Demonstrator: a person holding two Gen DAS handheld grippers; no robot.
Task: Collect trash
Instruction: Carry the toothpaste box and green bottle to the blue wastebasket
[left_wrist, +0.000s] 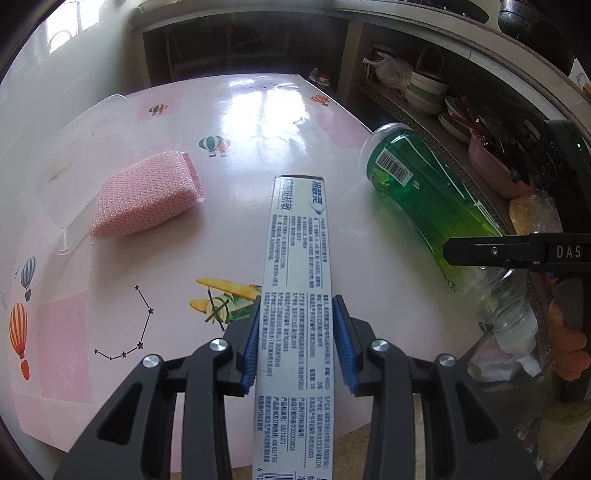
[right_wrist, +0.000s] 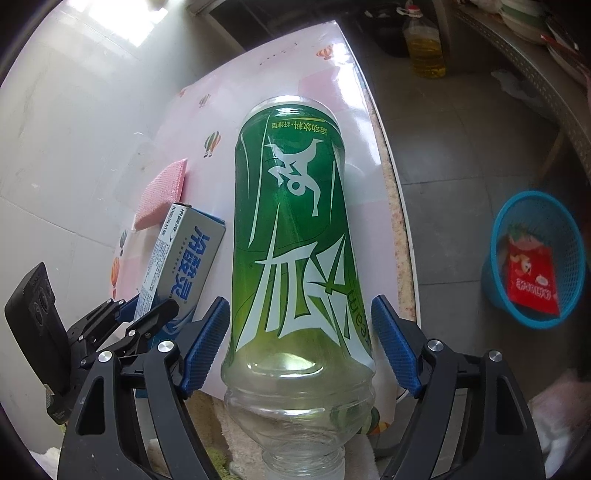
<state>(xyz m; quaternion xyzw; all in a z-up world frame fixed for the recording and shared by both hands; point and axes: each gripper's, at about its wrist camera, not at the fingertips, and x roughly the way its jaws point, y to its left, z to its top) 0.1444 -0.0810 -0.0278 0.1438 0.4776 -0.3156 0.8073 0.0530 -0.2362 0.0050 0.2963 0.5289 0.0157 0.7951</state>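
Observation:
A long white and blue toothpaste box (left_wrist: 295, 295) points away over the pink table (left_wrist: 258, 110), and my left gripper (left_wrist: 297, 299) is shut on its sides. The right wrist view shows the same box (right_wrist: 184, 258) and left gripper (right_wrist: 147, 314) at lower left. A green-labelled plastic bottle (right_wrist: 295, 229) lies lengthwise between the fingers of my right gripper (right_wrist: 299, 302), base away, clear neck toward the camera. Narrow gaps show between the blue pads (right_wrist: 207, 343) and the bottle, so the right gripper is open. In the left wrist view the bottle (left_wrist: 424, 192) slants over the table's right edge.
A pink scrub sponge (left_wrist: 147, 195) lies left of the box, by a clear plastic tray (left_wrist: 74, 147). On the floor to the right is a blue mesh basket (right_wrist: 495, 280) holding a red packet (right_wrist: 532, 280). Shelves of bowls (left_wrist: 424, 88) stand behind; an oil jug (right_wrist: 424, 48) sits on the floor.

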